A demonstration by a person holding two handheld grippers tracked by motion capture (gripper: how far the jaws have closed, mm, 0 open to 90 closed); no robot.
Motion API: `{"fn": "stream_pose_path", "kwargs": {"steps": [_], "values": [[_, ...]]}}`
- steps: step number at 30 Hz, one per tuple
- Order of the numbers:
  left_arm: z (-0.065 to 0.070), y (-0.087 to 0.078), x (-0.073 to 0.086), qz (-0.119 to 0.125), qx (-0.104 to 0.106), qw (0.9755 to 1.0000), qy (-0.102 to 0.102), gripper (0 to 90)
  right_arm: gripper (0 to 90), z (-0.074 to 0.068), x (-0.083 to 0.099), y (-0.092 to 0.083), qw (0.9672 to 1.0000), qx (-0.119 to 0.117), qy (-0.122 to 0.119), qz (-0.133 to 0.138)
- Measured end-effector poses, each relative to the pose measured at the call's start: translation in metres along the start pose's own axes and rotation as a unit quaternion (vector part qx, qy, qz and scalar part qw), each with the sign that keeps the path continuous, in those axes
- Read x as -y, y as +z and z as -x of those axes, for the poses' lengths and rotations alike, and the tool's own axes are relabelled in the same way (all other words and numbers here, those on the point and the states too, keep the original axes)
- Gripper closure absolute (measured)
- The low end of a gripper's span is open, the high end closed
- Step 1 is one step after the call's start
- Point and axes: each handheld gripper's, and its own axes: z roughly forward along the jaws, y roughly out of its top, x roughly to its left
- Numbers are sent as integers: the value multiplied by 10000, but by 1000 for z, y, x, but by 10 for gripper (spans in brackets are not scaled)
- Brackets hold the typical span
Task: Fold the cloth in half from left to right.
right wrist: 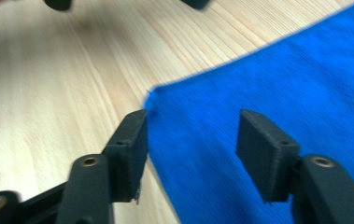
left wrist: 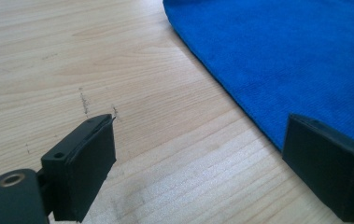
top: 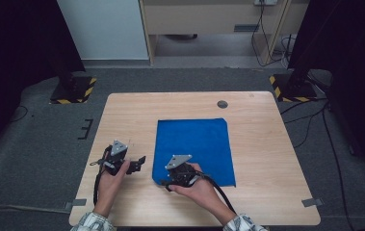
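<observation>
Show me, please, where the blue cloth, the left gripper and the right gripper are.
blue cloth [top: 197, 144]: high view, cloth's middle.
left gripper [top: 138, 162]: high view, between its fingertips.
right gripper [right wrist: 191, 142]: right gripper view, between its fingertips.

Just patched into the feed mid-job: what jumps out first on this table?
The flat blue square cloth dominates, lying spread at the middle of the light wooden table. The right gripper is open at the cloth's near left corner, one jaw either side of its edge. The left gripper, also open, is over bare wood just left of the cloth.

table [top: 262, 144]: light wood | grommet [top: 222, 104]: far edge | floor [top: 35, 159]: grey carpet
</observation>
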Motion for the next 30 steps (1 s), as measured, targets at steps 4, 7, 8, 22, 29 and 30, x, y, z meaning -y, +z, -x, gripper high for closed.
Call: {"fn": "stream_pose_path", "kwargs": {"steps": [4, 7, 8, 22, 29, 30], "values": [[0, 0, 0, 2, 8, 10000, 14, 94, 356, -11, -3, 8, 9999, -122, -89, 44], [0, 1, 2, -50, 77, 10000, -28, 104, 374, -17, -4, 16, 9998, -134, -130, -5], [0, 1, 2, -78, 84, 9999, -21, 104, 391, -19, -5, 18, 9998, -136, -108, -27], [2, 2, -3, -17, 60, 9999, 161, 107, 822, -24, -7, 36, 9996, 71, -201, -166], [1, -1, -11, 45, 264, 9996, 113, 107, 874, -24, -8, 31, 10000, -3, -49, 23], [1, 1, -13, 38, 300, 9995, 134, 107, 875, -25, -8, 30, 10000, -20, -31, 40]]}}
